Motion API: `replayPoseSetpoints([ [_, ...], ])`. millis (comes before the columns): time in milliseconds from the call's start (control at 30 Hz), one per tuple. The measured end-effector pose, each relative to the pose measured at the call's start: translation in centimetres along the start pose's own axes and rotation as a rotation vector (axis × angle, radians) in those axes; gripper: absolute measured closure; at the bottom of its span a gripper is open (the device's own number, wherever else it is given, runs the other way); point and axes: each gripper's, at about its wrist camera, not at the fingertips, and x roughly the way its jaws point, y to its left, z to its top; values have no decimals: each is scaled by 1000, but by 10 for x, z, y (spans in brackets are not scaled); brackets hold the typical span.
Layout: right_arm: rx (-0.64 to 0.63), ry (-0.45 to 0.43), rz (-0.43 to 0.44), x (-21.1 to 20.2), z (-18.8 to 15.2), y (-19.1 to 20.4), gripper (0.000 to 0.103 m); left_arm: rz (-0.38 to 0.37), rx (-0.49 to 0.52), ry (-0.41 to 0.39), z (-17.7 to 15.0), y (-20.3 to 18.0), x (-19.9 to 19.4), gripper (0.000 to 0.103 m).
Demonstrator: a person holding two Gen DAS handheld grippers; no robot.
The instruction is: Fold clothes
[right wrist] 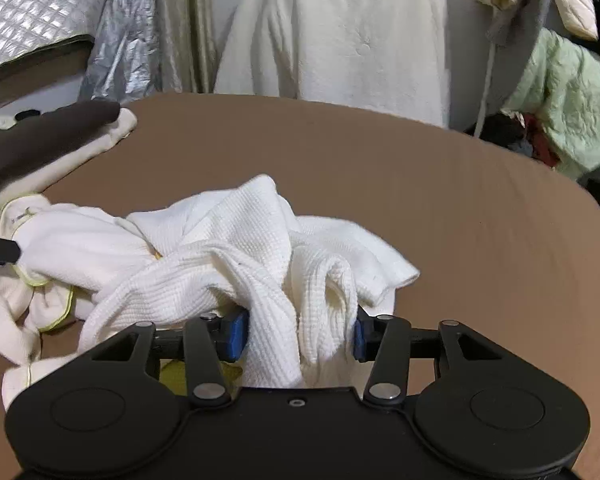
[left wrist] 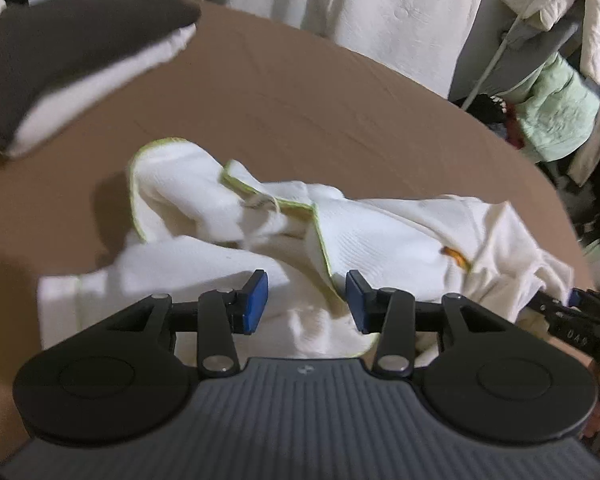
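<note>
A crumpled white waffle-knit garment with yellow-green trim (left wrist: 260, 216) lies on the brown surface (left wrist: 300, 100); it also shows in the right wrist view (right wrist: 228, 248). My left gripper (left wrist: 307, 300) is open just above the garment's near edge, with cloth between and below its blue pads (left wrist: 256, 300). My right gripper (right wrist: 300, 334) has its jaws around a thick bunch of the white cloth, pads (right wrist: 236, 334) pressing both sides. The right gripper also shows at the right edge of the left wrist view (left wrist: 572, 312).
A folded dark brown and cream stack (left wrist: 72, 68) lies at the far left of the surface, also in the right wrist view (right wrist: 48, 140). White fabric (right wrist: 340, 40) hangs behind, and a pale green quilted item (right wrist: 572, 104) is at the right.
</note>
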Motion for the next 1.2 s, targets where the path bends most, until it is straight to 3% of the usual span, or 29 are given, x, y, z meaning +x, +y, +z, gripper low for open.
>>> replayPoseSetpoints([
  [133, -58, -44, 70, -16, 4, 6, 50, 7, 7, 11, -2, -3, 6, 55],
  [267, -65, -66, 241, -27, 13, 11, 48, 14, 10, 21, -5, -4, 10, 53],
  [367, -58, -66, 326, -26, 19, 16, 36, 19, 13, 28, -7, -5, 13, 51],
  [433, -72, -60, 316, -19, 18, 18, 23, 23, 15, 33, -8, -5, 15, 49],
  [567, -107, -16, 203, 6, 16, 22, 22, 21, 33, 40, -12, -8, 20, 42],
  [600, -115, 0, 170, 14, 15, 21, 23, 19, 41, 41, -13, -9, 22, 39],
  [633, -122, 15, 141, 22, 13, 19, 43, 15, 47, 43, -14, -10, 24, 32],
  [667, -133, 22, 141, 27, 12, 17, 73, 11, 51, 52, -13, -11, 28, 22],
  [700, -144, 28, 146, 31, 11, 15, 82, 8, 56, 64, -13, -13, 34, 14],
  [733, -149, 18, 141, 31, 12, 13, 83, 9, 66, 82, -12, -15, 42, 0],
  [800, -135, -22, 136, 23, 17, 8, 85, 56, 111, 126, -10, -20, 66, 0],
  [833, -117, -42, 141, 18, 22, 4, 86, 88, 130, 136, -9, -22, 76, 1],
  [900, -83, -99, 166, 4, 34, -6, 86, 143, 144, 128, -8, -24, 82, 25],
  [967, -94, -135, 169, -6, 47, -10, 87, 165, 155, 81, -2, -28, 68, 79],
  [1133, -193, -159, 211, -10, 100, -8, 88, 212, 169, -64, 26, -32, 30, 88],
  [1200, -255, -238, 211, -13, 145, -7, 88, 241, 176, -137, 54, -32, 19, 89],
])
